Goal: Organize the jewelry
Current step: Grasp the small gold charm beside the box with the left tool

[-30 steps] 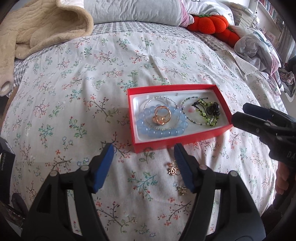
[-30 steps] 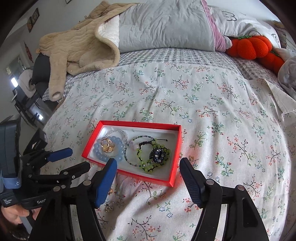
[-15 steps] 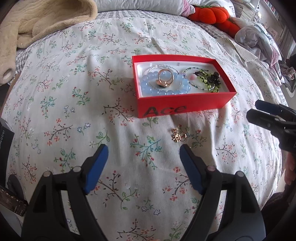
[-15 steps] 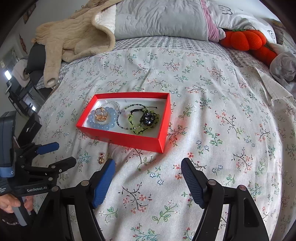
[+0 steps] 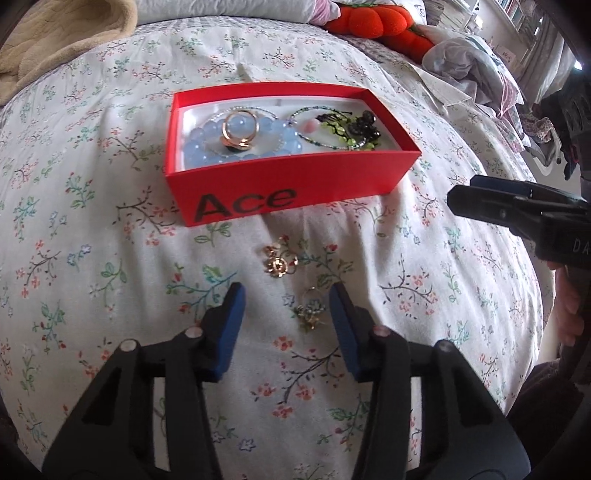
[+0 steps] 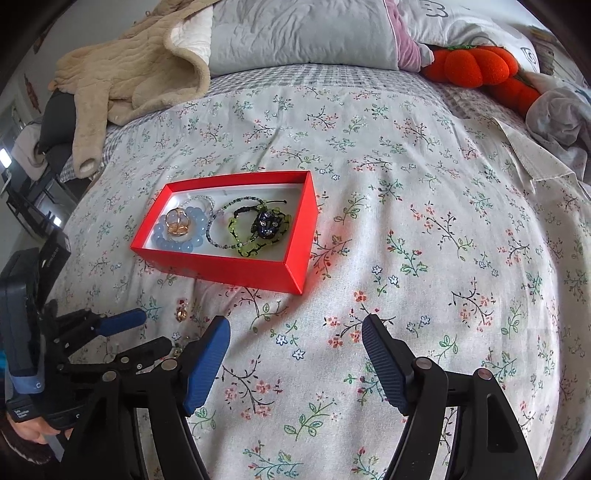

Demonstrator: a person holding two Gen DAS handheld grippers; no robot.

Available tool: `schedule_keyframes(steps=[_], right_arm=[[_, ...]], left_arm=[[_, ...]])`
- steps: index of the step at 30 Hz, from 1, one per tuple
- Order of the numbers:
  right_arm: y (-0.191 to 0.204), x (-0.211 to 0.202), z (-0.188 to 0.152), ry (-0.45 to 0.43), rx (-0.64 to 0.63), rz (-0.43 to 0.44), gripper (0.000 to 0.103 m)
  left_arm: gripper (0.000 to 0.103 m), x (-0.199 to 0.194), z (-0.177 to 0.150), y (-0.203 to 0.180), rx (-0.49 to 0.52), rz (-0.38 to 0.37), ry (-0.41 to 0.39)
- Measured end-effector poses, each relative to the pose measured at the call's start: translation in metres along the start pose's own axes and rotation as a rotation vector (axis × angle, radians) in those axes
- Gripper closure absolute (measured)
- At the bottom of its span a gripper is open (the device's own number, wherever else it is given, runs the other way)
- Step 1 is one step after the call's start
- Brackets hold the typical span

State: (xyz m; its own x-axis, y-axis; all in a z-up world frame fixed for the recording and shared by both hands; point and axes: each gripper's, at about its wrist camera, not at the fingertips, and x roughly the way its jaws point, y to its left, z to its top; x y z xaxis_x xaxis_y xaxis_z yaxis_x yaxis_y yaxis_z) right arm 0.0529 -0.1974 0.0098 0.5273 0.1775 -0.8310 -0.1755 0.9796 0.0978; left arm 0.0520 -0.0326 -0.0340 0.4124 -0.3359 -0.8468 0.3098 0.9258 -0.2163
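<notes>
A red box (image 5: 258, 190) marked "Ace" lies on the floral bedspread and holds a blue bead bracelet (image 5: 207, 147), a gold ring (image 5: 238, 129) and a green-and-black bracelet (image 5: 347, 129). It also shows in the right wrist view (image 6: 236, 264). Two loose pieces lie in front of it: a gold charm (image 5: 279, 260) and a greenish-gold charm (image 5: 310, 314). My left gripper (image 5: 286, 321) is open low over the bedspread, with the greenish-gold charm between its fingers. My right gripper (image 6: 295, 360) is open and empty, right of the box; it shows at the right in the left wrist view (image 5: 480, 199).
A beige fleece garment (image 6: 129, 77) and a grey pillow (image 6: 295, 33) lie at the far end of the bed. Orange plush pumpkins (image 6: 476, 68) and crumpled clothes (image 6: 557, 114) lie at the far right. The bed's left edge drops off beside dark furniture (image 6: 37, 184).
My left gripper has dropped and moved forward towards the two loose charms, and its fingers have narrowed around the greenish-gold one. My right gripper has drawn back a little from the box.
</notes>
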Motion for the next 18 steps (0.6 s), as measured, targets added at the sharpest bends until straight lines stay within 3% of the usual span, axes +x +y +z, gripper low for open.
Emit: schedule_keyframes(steps=[3,9,15,18], right_arm=[[0.001,0.003,-0.001,0.009,-0.008,0.001,0.028],[0.004,0.008,-0.003,0.023,-0.023,0.002,0.028],[0.005,0.01,-0.002,0.027,-0.024,0.005,0.028],[0.006,0.011,-0.002,0.03,-0.028,0.003,0.028]], left_arm=[[0.072,0.011,0.002,-0.004,-0.003,-0.013,0.018],[0.076,0.023,0.008,-0.006,-0.027,0.013,0.022],[0.089,0.028,0.014,-0.003,-0.057,0.047,0.028],[0.09,0.027,0.014,0.001,-0.077,0.049,0.025]])
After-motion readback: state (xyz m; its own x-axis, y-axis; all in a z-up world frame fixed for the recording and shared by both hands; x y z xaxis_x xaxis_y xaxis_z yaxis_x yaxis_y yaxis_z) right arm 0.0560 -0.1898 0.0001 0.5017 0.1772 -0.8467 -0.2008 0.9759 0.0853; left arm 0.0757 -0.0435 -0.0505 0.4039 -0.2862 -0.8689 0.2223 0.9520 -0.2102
